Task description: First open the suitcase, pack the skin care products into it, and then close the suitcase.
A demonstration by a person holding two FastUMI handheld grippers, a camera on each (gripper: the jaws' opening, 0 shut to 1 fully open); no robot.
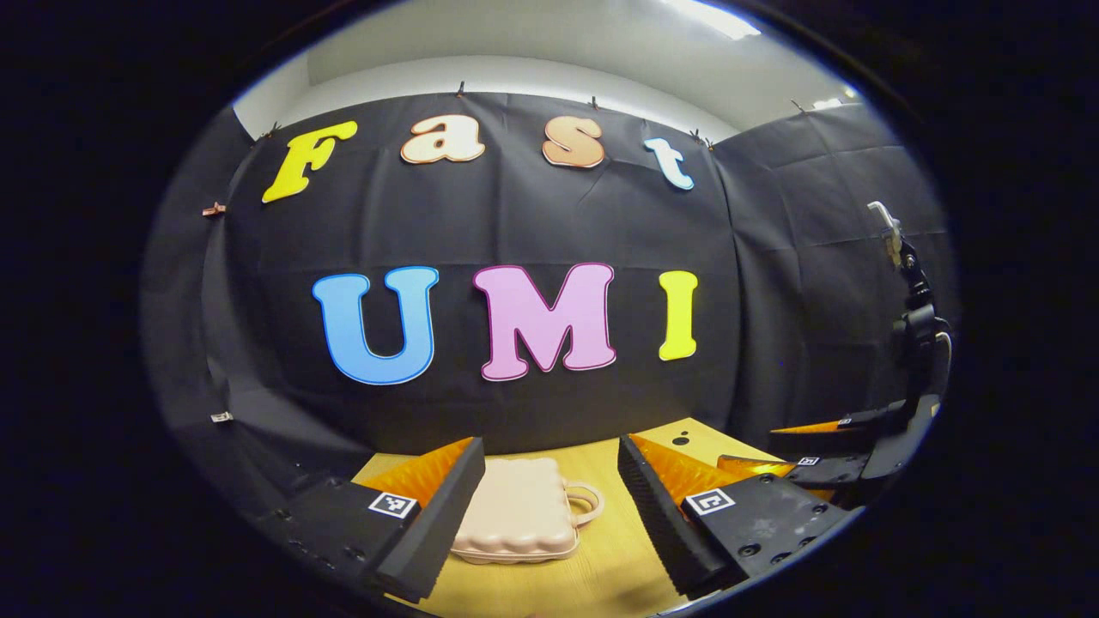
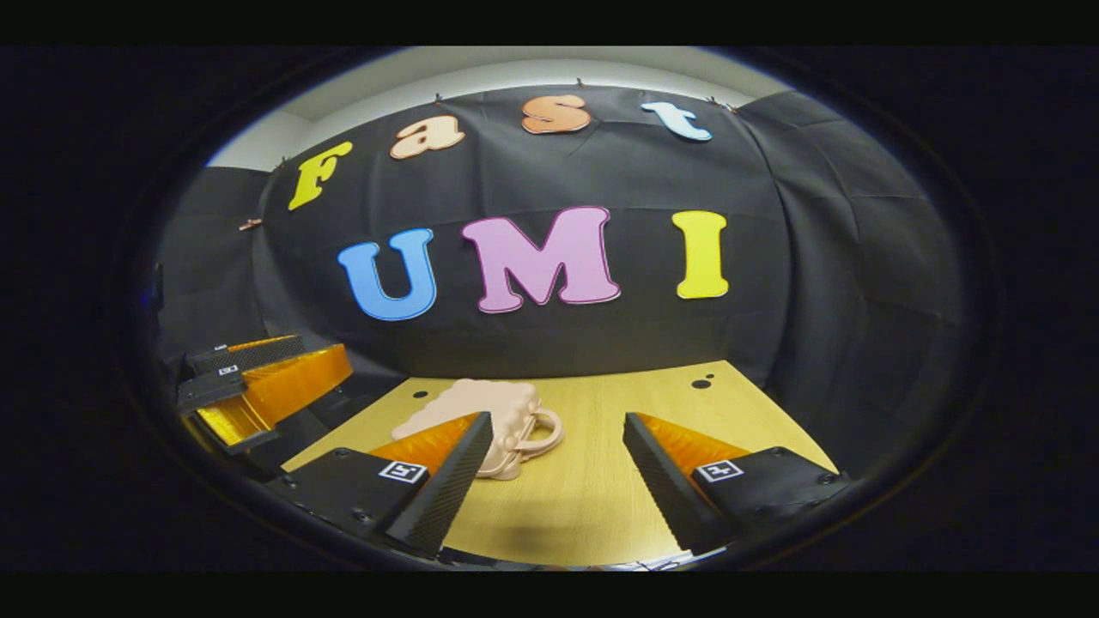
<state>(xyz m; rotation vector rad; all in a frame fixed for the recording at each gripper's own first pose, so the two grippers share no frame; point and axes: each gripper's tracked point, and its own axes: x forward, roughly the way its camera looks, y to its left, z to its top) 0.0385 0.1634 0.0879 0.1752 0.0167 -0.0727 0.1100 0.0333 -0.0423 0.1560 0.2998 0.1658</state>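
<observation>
Looking across the wooden table (image 2: 601, 498), I see the closed suitcase (image 1: 515, 515) lying flat, handle pointing to my right. It sits straight ahead between my left gripper (image 1: 545, 506) fingers, spread wide and holding nothing. My right gripper (image 2: 558, 481), also spread and empty, has it ahead-left, farther off, I judge.

Wooden table (image 2: 601, 481) stands before black cloth wall (image 2: 824, 283).
</observation>
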